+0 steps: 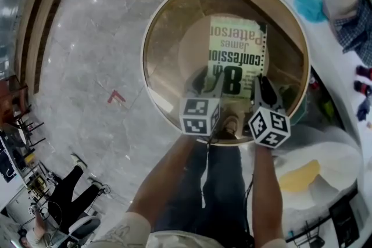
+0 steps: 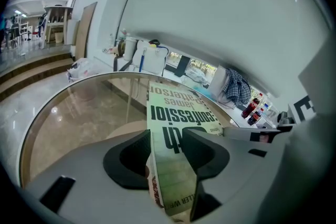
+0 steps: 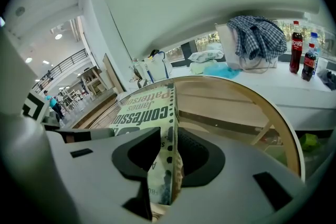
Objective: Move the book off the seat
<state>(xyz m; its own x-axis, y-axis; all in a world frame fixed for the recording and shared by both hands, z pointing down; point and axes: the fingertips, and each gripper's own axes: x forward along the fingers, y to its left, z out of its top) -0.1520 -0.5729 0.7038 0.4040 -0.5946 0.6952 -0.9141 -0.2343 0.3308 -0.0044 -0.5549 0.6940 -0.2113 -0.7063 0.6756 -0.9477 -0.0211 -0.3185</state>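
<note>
A green-and-white paperback book (image 1: 237,55) lies flat over the round glass table (image 1: 168,26) with a wooden rim, and a pale round seat shows beneath the glass. Both grippers grip the book's near edge. My left gripper (image 1: 202,89) is shut on the near left corner; in the left gripper view the book (image 2: 178,113) runs out from between that gripper's (image 2: 167,149) pads. My right gripper (image 1: 264,90) is shut on the near right edge, and the right gripper view shows the book (image 3: 149,105) pinched edge-on in that gripper (image 3: 167,152). Whether the book touches the glass I cannot tell.
A white counter (image 3: 294,86) curves round the table's right side, carrying a checked cloth (image 3: 257,34), cola bottles (image 3: 296,52) and a teal cloth (image 1: 308,0). A plastic bag with something yellow (image 1: 299,174) sits near my right. Marble floor (image 1: 87,67) lies to the left.
</note>
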